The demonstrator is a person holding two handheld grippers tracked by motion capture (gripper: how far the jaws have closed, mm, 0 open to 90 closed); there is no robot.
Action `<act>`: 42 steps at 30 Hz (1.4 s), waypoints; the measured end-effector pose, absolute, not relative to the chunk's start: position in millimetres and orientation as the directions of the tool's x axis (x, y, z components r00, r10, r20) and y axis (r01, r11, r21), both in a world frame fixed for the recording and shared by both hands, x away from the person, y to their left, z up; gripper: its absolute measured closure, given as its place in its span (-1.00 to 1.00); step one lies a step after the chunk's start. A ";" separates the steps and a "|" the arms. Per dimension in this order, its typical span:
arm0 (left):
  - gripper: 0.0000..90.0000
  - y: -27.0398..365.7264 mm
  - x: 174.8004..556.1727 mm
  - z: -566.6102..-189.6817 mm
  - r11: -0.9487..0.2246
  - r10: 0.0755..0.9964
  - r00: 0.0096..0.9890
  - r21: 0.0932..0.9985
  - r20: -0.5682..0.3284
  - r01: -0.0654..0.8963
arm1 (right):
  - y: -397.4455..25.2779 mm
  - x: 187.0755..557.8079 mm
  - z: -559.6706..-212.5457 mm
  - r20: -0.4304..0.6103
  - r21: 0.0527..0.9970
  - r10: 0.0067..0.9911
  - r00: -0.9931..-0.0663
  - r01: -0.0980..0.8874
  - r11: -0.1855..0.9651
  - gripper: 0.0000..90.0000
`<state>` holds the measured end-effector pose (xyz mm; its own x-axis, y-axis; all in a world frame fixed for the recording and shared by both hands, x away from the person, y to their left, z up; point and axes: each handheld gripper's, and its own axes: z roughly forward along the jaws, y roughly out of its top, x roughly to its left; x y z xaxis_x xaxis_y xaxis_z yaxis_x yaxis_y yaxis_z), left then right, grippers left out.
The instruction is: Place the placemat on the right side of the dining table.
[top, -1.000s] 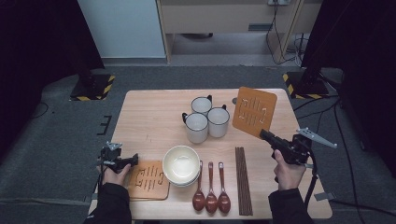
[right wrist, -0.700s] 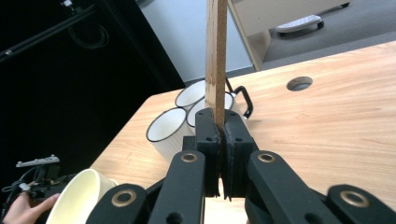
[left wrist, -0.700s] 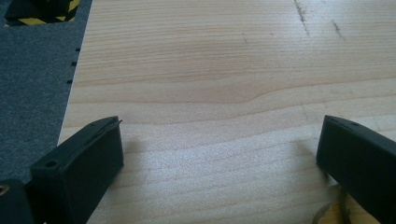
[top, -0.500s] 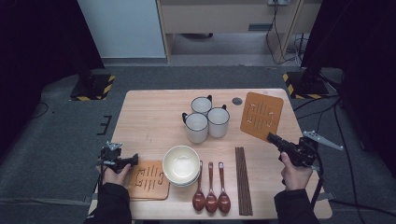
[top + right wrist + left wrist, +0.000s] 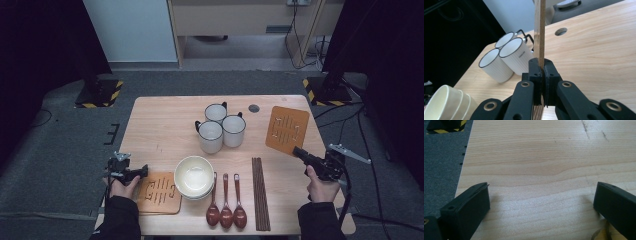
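Wooden trivet [image 5: 287,129] had come down flatter at far right since 1 s earlier; right gripper [image 5: 300,152] clamped its near edge for placing; left gripper [image 5: 144,171] hung released.

Desk [image 5: 160,125]: three mugs [image 5: 220,127] at centre; trivet [image 5: 286,130] right of them. Lower frame, left to right: second trivet [image 5: 160,192], stacked bowls [image 5: 193,176] touching it, three spoons [image 5: 226,202], chopsticks [image 5: 260,192].
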<state>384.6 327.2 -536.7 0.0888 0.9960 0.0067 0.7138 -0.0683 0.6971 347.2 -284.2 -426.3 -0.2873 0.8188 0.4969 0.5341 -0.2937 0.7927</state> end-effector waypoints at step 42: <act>-1.00 327.1 384.6 -536.8 -0.066 0.996 0.088 0.698 0.005 0.713 | -299.3 362.1 -466.3 0.467 0.702 0.872 -0.147 0.661 -0.264 0.93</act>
